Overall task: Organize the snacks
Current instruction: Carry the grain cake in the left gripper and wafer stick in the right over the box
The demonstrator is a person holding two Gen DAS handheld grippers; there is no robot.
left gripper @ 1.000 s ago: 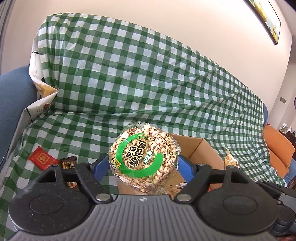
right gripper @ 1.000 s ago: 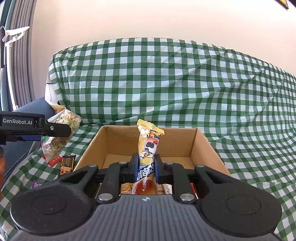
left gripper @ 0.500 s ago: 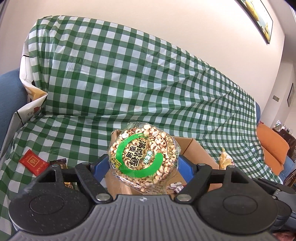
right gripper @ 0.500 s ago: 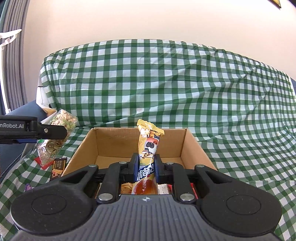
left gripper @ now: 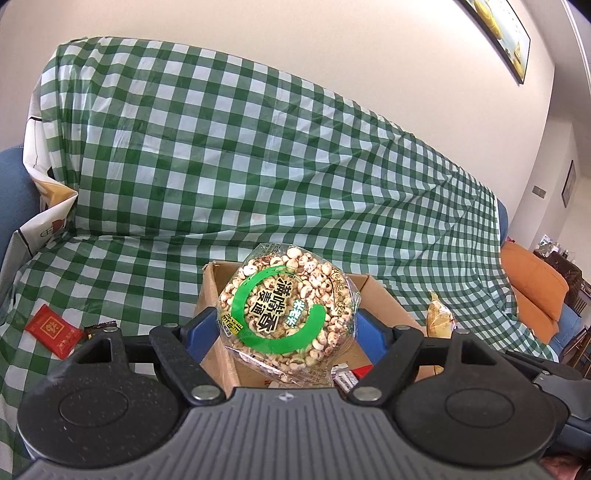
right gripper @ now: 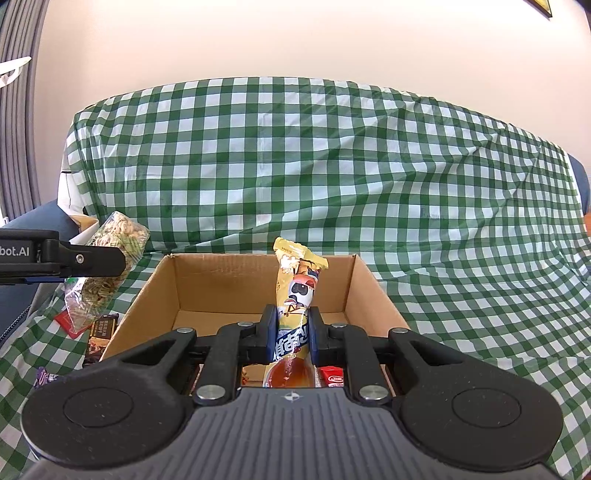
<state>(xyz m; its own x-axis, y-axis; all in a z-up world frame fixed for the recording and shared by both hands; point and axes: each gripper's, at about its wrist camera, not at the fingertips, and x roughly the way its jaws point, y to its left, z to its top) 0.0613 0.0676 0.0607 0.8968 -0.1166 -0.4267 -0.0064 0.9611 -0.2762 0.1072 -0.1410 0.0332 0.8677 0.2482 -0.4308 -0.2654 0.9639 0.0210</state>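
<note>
A round puffed-grain pack (left gripper: 286, 314) is pinched by the left gripper (left gripper: 286, 328) above the cardboard box (right gripper: 258, 284), while an upright yellow snack packet (right gripper: 295, 302), clamped in the right gripper (right gripper: 293, 336), is held directly over its open interior

Green-checked cloth (left gripper: 258, 177) drapes sofa; cream wall (left gripper: 295, 44) at 12 o'clock; framed picture (left gripper: 495, 33) at 1; orange cushion (left gripper: 532, 288) at 3.

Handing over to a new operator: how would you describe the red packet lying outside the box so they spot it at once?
Start at the open cardboard box on the green checked cloth. Look to its left, past the dark brown bar: the red packet lies flat on the cloth. It is the only red, gold-printed wrapper there.
</note>
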